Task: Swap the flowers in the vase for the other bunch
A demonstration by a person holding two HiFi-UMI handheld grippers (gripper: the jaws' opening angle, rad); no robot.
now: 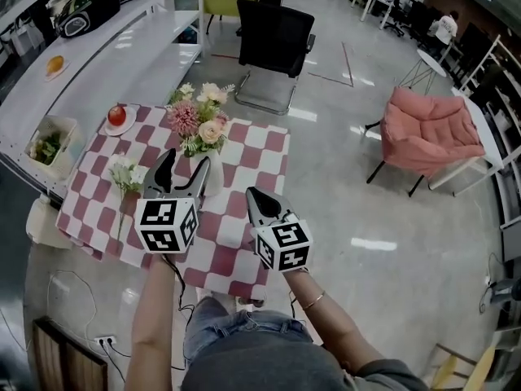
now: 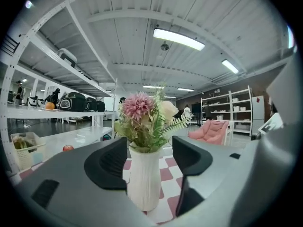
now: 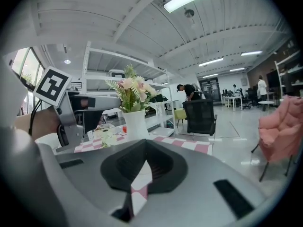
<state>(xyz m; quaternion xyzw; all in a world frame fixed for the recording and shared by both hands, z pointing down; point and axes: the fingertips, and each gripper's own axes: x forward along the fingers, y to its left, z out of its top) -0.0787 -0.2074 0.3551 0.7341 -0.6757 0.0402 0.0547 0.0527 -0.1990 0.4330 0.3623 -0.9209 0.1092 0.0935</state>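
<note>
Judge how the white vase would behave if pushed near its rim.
Tall and narrow, the white vase, loaded with a bouquet, would probably tip. Its ribbed wall likely resists slipping. It looks ceramic, so possibly fragile.

Checkered table, white vase, loose white flowers, apple on plate

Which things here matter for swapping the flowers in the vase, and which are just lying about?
For the job: white ribbed vase; pink and cream bouquet in it; white-flowered bunch on the pink checked cloth.
Lying about: red apple on a white plate; pale basket of greens; orange fruit.
</note>
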